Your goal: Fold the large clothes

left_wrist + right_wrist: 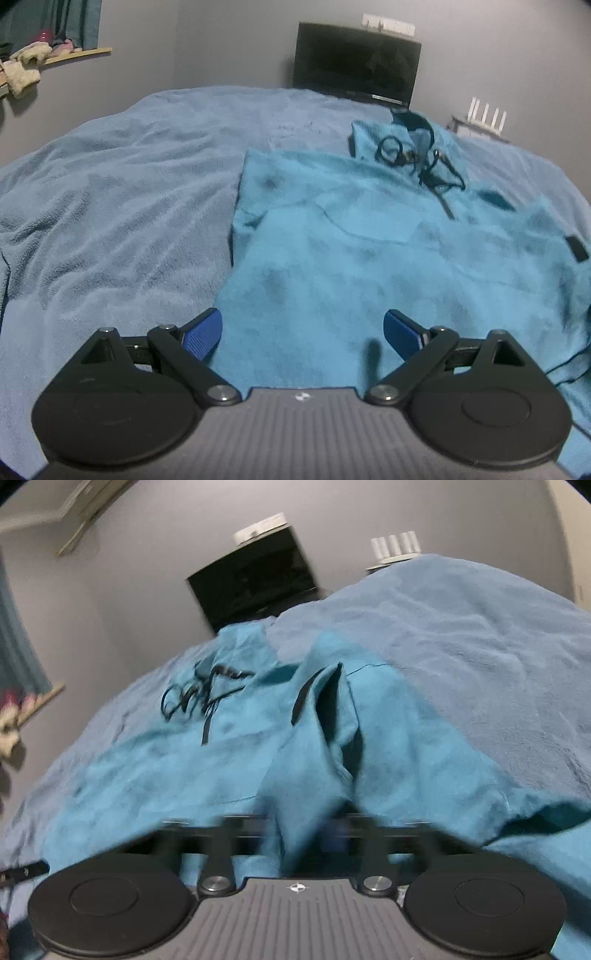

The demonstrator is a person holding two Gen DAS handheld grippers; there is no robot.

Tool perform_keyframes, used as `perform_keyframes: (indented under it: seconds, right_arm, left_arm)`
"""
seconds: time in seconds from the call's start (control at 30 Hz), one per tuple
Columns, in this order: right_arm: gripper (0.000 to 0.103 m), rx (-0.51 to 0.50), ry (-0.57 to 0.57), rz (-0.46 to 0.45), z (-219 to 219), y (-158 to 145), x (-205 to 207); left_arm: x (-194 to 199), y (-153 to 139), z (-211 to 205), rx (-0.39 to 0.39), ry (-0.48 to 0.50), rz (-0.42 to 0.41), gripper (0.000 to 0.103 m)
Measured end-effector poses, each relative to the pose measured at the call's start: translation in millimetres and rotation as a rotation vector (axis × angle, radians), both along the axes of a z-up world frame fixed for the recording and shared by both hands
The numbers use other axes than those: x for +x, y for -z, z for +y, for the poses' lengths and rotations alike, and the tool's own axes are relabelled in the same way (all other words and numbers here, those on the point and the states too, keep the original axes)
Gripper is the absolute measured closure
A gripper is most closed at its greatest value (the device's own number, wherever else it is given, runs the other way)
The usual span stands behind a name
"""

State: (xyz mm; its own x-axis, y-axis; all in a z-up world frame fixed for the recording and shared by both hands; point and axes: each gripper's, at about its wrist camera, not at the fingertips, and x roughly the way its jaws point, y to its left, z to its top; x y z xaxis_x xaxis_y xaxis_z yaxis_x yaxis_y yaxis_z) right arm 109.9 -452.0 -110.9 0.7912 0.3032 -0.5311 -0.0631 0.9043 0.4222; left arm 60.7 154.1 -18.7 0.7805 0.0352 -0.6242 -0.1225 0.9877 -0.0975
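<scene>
A large teal fleece hoodie [369,251] with black drawstrings [417,158] lies on a light blue blanket [122,192], its left side folded in to a straight edge. My left gripper [302,334] is open and empty, hovering over the hoodie's near hem, blue pads [202,334] spread wide. In the right wrist view the hoodie [184,760] is bunched, and my right gripper [306,834] is shut on a raised fold of its teal fabric [306,775]; the fingers are blurred. The drawstrings [199,701] lie at the far left there.
The blanket [480,657] covers a bed. A dark monitor [356,64] stands against the grey wall behind, a white router [484,118] to its right. A shelf with clothes [33,61] is at the far left.
</scene>
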Motion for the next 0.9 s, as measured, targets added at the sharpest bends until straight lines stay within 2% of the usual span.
perform_keyframes:
  seconds: [0.1,0.2,0.23,0.27,0.3,0.37,0.47,0.57,0.67,0.77,0.83,0.9]
  right_arm:
    - [0.094,-0.055,0.070,-0.051,0,-9,-6]
    - [0.092,-0.102,0.114,0.012,2,-4,-4]
    - [0.085,-0.103,0.114,0.056,1,0,-1]
    - [0.068,-0.106,0.128,0.097,0,4,2]
    - [0.062,-0.109,0.148,0.098,-1,4,2]
    - [0.046,-0.147,0.195,0.010,3,-7,-6]
    - [0.043,-0.227,0.166,-0.146,19,-27,-17]
    - [0.041,-0.290,0.039,-0.235,45,-36,-23]
    - [0.040,-0.346,-0.130,-0.216,75,-28,-15]
    - [0.040,-0.367,-0.229,-0.149,93,-14,0]
    - [0.040,-0.396,-0.246,-0.080,97,-2,9]
    - [0.040,-0.456,-0.191,-0.019,97,10,16]
  left_arm:
    - [1,1,-3,0.010,0.011,0.003,0.009]
    - [1,2,-4,0.018,0.019,0.006,0.009]
    - [1,2,-4,0.022,0.019,0.006,0.009]
    - [0,1,-4,0.025,0.019,-0.001,0.009]
    - [-1,0,-5,0.026,0.023,-0.016,0.009]
    - [-5,-6,-9,0.031,0.046,-0.065,0.009]
    - [-12,-15,-20,0.033,0.120,-0.142,0.009]
    - [-13,-16,-36,0.017,0.233,-0.158,0.009]
    - [-10,-9,-54,0.060,0.326,-0.114,0.009]
    - [-2,7,-73,0.134,0.375,-0.025,0.009]
    - [4,19,-80,0.180,0.388,0.040,0.009]
    - [9,26,-83,0.203,0.379,0.087,0.009]
